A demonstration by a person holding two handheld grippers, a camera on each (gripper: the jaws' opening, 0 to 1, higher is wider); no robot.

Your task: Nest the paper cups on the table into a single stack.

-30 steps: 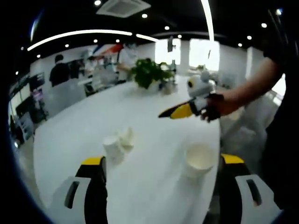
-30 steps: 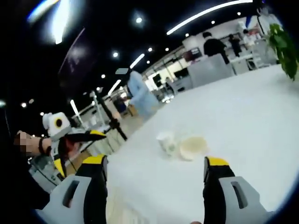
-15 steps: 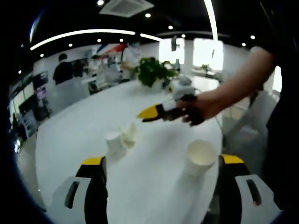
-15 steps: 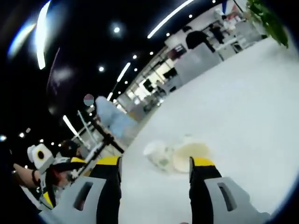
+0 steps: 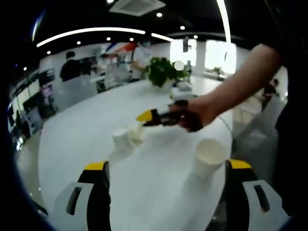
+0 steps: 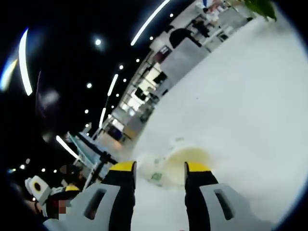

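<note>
On the white table (image 5: 77, 139), a white paper cup (image 5: 209, 157) stands upright near the right edge, just ahead of my left gripper's right jaw. Farther in, another upright cup (image 5: 121, 139) touches a cup lying on its side (image 5: 136, 132). My left gripper (image 5: 167, 165) is wide open with nothing in it. My right gripper (image 5: 144, 117), held by a hand (image 5: 195, 113), reaches in to the lying cup. In the right gripper view its jaws (image 6: 160, 166) have narrowed and flank the lying cup (image 6: 185, 158), beside the other cup (image 6: 155, 168).
A potted green plant (image 5: 161, 71) stands at the table's far side. People and desks are in the background beyond it. The table's right edge (image 5: 226, 144) runs close behind the lone cup, with a chair past it.
The right gripper has moved left and down across the table to the pair of cups, and its jaws have narrowed. The left gripper has barely moved.
</note>
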